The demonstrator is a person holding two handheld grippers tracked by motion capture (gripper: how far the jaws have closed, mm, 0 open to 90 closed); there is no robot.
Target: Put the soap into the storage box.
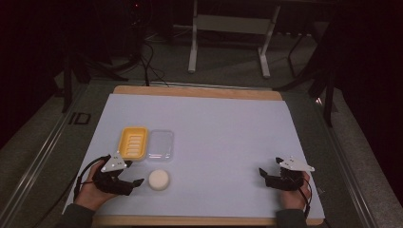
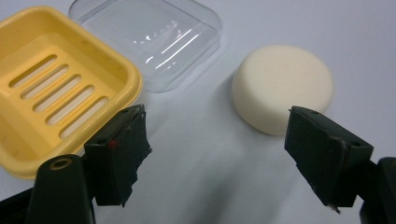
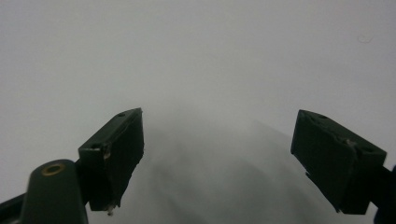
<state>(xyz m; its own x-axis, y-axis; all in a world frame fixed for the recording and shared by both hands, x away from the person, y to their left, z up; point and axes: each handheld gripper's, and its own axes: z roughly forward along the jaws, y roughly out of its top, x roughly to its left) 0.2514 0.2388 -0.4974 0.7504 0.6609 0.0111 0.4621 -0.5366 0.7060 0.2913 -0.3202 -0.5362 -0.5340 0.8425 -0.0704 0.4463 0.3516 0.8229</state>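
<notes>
Two hand-held grippers are seen low on a pale sheet [image 1: 214, 123] spread over a wooden table [image 1: 190, 91]. The left gripper [image 2: 212, 154] is held with its jaws wide apart and nothing between them; a round cream bar of soap [image 2: 280, 86] lies on the sheet just beyond its right jaw, not yet touched. A yellow slotted soap dish [image 2: 51, 88] sits behind the left jaw, and its clear plastic lid [image 2: 154, 39] lies beside it, touching or nearly touching its edge; which cannot be told. From above, the soap [image 1: 158, 179] is seen just in front of the dish [image 1: 133, 142] and lid [image 1: 160, 144], close to the left gripper [image 1: 135, 183]. The right gripper [image 3: 217, 154] is held well apart at the sheet's right side, also wide open and empty, over bare sheet. Judged from this, the work has barely begun: the soap is still to be gripped, set in the empty dish, and probably covered. The room behind the table is dark and hard to make out, the forearms are cut off at the bottom edge, and the sheet under the right gripper is blurred.
</notes>
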